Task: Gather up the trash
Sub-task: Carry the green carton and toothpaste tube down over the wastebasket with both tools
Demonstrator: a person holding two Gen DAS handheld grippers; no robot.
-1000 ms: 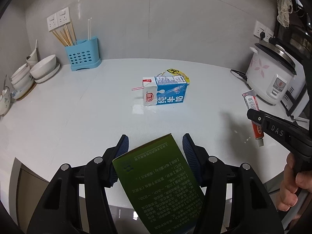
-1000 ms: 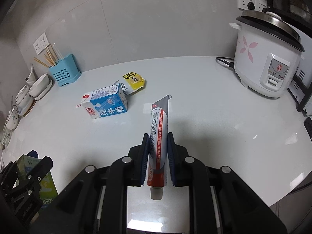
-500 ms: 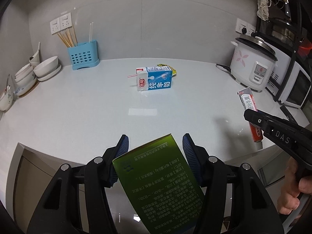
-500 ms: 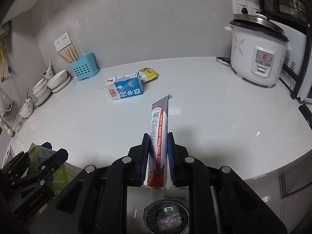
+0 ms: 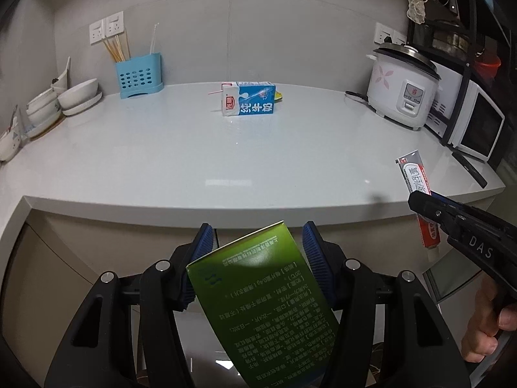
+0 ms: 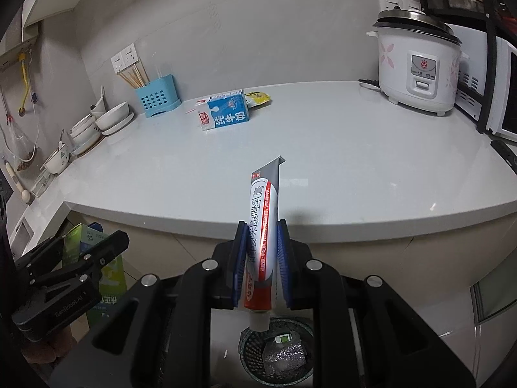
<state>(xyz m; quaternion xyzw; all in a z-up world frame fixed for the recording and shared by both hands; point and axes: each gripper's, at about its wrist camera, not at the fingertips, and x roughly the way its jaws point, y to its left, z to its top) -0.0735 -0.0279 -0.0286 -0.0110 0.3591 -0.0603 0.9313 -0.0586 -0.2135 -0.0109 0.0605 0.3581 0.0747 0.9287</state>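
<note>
A green box [image 5: 258, 294] is gripped in the left claw [image 5: 258, 258]; a tube [image 6: 262, 242] is clamped in the right claw [image 6: 262, 258] above a bin [image 6: 278, 349].

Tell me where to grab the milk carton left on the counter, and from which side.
Grip the milk carton across its long blue body, fingers on the front and back faces, coming down from above. It lies on its side on the counter, so the broad faces are flat and parallel. Stay clear of the straw end at its left and the yellow packet lying close by its right end.
</note>
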